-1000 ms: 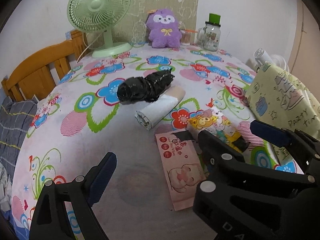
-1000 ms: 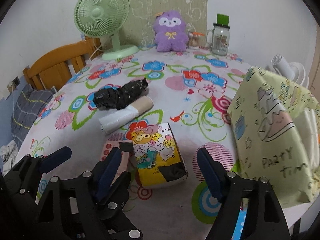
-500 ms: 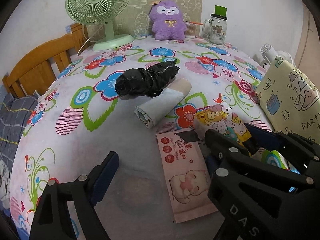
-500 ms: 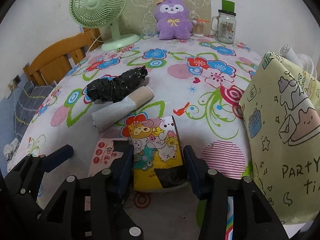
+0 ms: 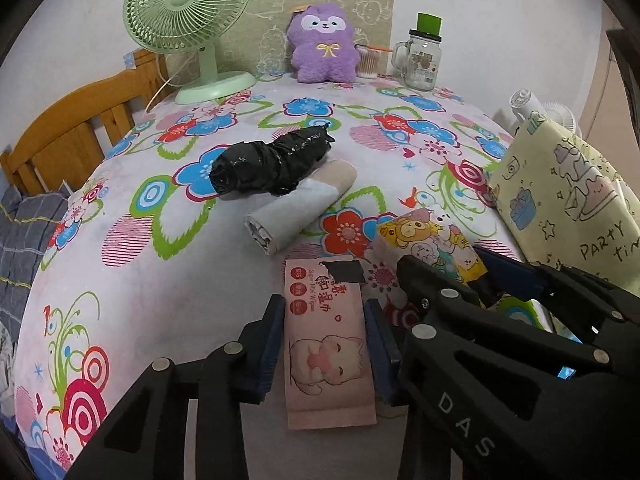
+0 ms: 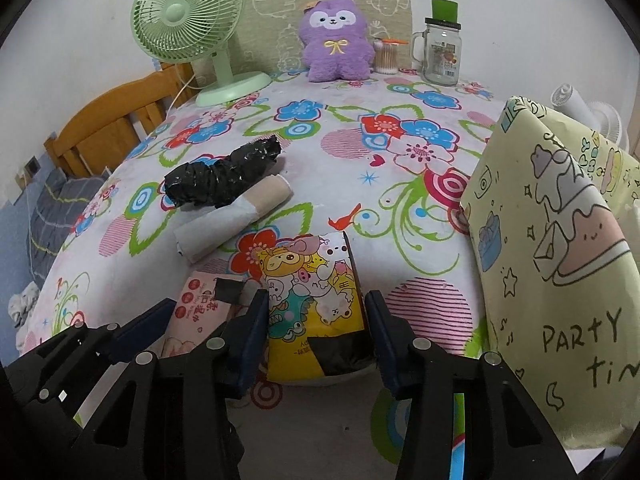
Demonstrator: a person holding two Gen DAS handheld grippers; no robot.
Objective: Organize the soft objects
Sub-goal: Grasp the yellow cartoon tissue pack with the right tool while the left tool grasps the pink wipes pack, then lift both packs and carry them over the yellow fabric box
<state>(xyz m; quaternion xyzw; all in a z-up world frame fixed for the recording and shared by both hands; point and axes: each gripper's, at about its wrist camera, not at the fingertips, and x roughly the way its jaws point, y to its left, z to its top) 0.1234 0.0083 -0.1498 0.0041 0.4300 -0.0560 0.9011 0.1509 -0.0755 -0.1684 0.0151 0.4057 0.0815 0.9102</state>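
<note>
A pink wet-wipes pack (image 5: 326, 352) lies flat on the flowered tablecloth (image 5: 160, 280). My left gripper (image 5: 323, 308) straddles it; its jaws are closing, and both blue pads touch the pack's long edges. Just to the right lies a yellow cartoon-print tissue pack (image 6: 308, 280), with my right gripper (image 6: 316, 304) shut on its two sides. In the left wrist view the right gripper (image 5: 444, 264) crosses in front of that yellow pack (image 5: 424, 236). Further back lie a black wrapped roll (image 5: 268, 164) and a white and beige roll (image 5: 296, 212), touching each other.
A pale yellow gift bag (image 6: 560, 240) stands at the table's right edge. Along the far wall stand a green fan (image 5: 188, 12), a purple plush toy (image 5: 322, 48), a cotton-swab box (image 6: 386, 56) and a glass jar (image 5: 424, 60). A wooden frame (image 5: 68, 136) stands beyond the left edge.
Both grippers closed in: the left one from wide open onto the pink wipes pack, the right one onto the yellow tissue pack. Neither pack has moved on the cloth.
</note>
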